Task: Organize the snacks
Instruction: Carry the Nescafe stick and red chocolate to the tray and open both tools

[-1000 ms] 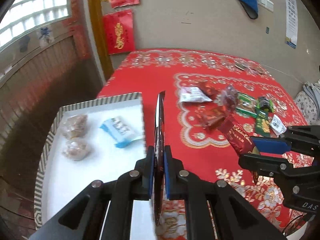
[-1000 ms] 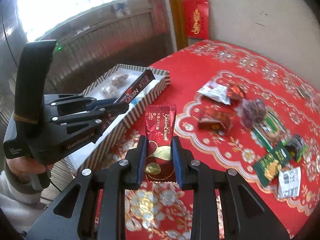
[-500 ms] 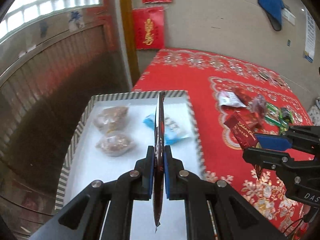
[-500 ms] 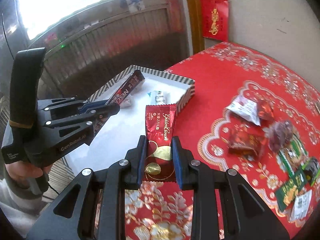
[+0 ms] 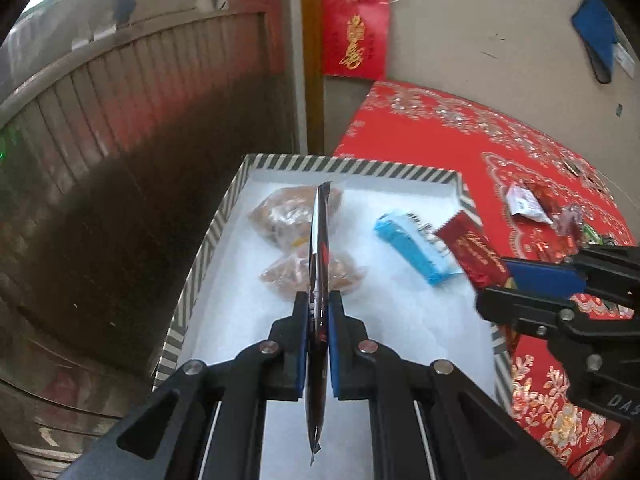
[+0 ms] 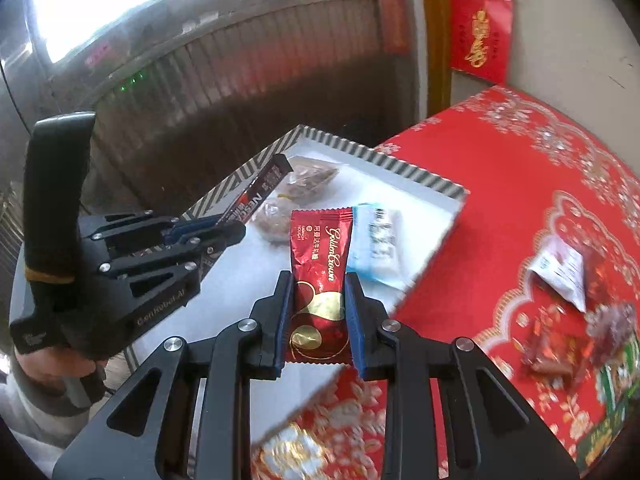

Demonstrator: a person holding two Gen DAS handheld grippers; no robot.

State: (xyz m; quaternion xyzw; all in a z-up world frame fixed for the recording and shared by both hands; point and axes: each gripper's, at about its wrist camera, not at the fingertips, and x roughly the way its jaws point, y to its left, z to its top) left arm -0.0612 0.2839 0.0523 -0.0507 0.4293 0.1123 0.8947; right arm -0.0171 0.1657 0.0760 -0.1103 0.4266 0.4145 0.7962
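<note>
Left gripper (image 5: pixel 319 312) clamped on thin dark coffee stick (image 5: pixel 319 264) held edge-on, right gripper (image 6: pixel 318 300) clamped on glossy red candy packet (image 6: pixel 320 276) with gold lettering, both above striped white tray (image 5: pixel 352 167)

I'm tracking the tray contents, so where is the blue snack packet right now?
The blue snack packet lies inside the striped tray, on its right half, right of the two brown clear-wrapped snacks, just beyond the red Golden Crown packet.

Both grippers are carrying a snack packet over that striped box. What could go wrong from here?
The left gripper pinches its dark Nescafe stick edge-on, so it may land on the clear-wrapped brown snacks already in the box. The right gripper with its red Golden Crown packet is close beside the left; the two could bump.
</note>
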